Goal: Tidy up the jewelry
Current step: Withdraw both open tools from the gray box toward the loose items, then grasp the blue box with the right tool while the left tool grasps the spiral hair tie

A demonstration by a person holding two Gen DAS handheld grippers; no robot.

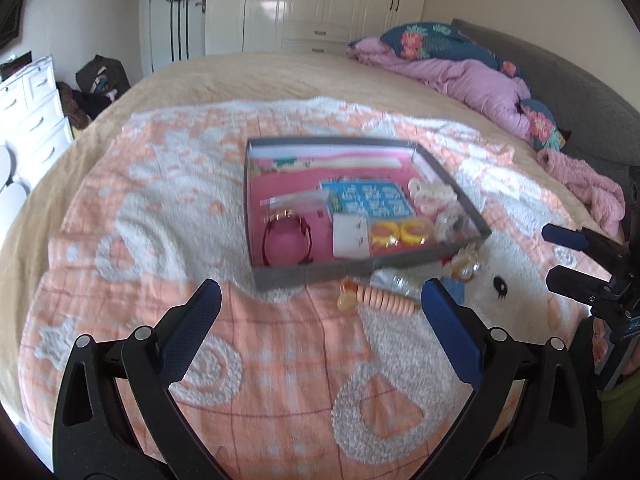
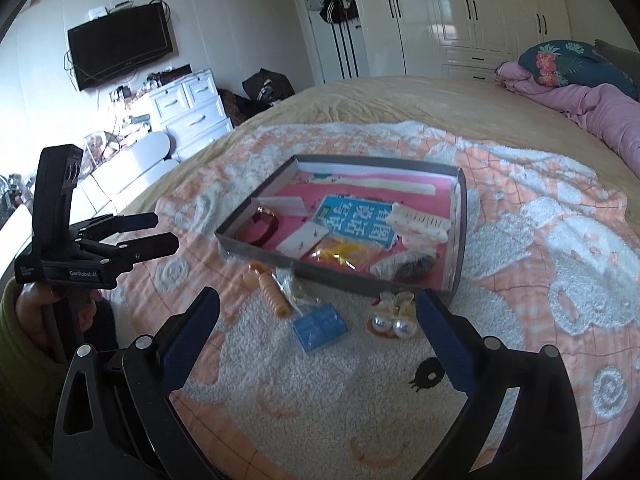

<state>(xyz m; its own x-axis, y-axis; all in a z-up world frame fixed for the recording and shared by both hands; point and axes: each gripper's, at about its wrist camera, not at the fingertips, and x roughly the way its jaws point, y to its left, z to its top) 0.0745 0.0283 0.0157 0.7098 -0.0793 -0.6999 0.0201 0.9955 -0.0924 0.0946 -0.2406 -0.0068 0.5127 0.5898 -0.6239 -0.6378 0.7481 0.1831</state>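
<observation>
A shallow grey box (image 1: 320, 271) (image 2: 340, 277) with pink lining sits mid-blanket. It holds a dark red bangle (image 1: 286, 240) (image 2: 260, 228), a blue card (image 1: 368, 198), white hair clips (image 1: 432, 196) (image 2: 420, 222), yellow rings (image 1: 400, 232) and an earring card (image 1: 350, 236). Loose in front of the box lie an orange spiral hair piece (image 1: 380, 298) (image 2: 274, 294), a clear bag (image 2: 292, 282), a small blue case (image 2: 320, 326) and a pearl clip (image 2: 394, 318) (image 1: 468, 264). My left gripper (image 1: 320, 300) (image 2: 166, 233) hovers open near the spiral. My right gripper (image 2: 318, 312) (image 1: 554, 254) is open above the blue case and pearl clip.
Everything rests on an orange and white fleece blanket (image 2: 520, 240) over a beige bed. A purple quilt (image 1: 472, 80) and floral pillow (image 1: 424, 38) lie at the head. A white dresser (image 2: 188, 108) and wardrobes (image 2: 460, 8) stand beyond. A hand (image 2: 82, 314) holds the left gripper.
</observation>
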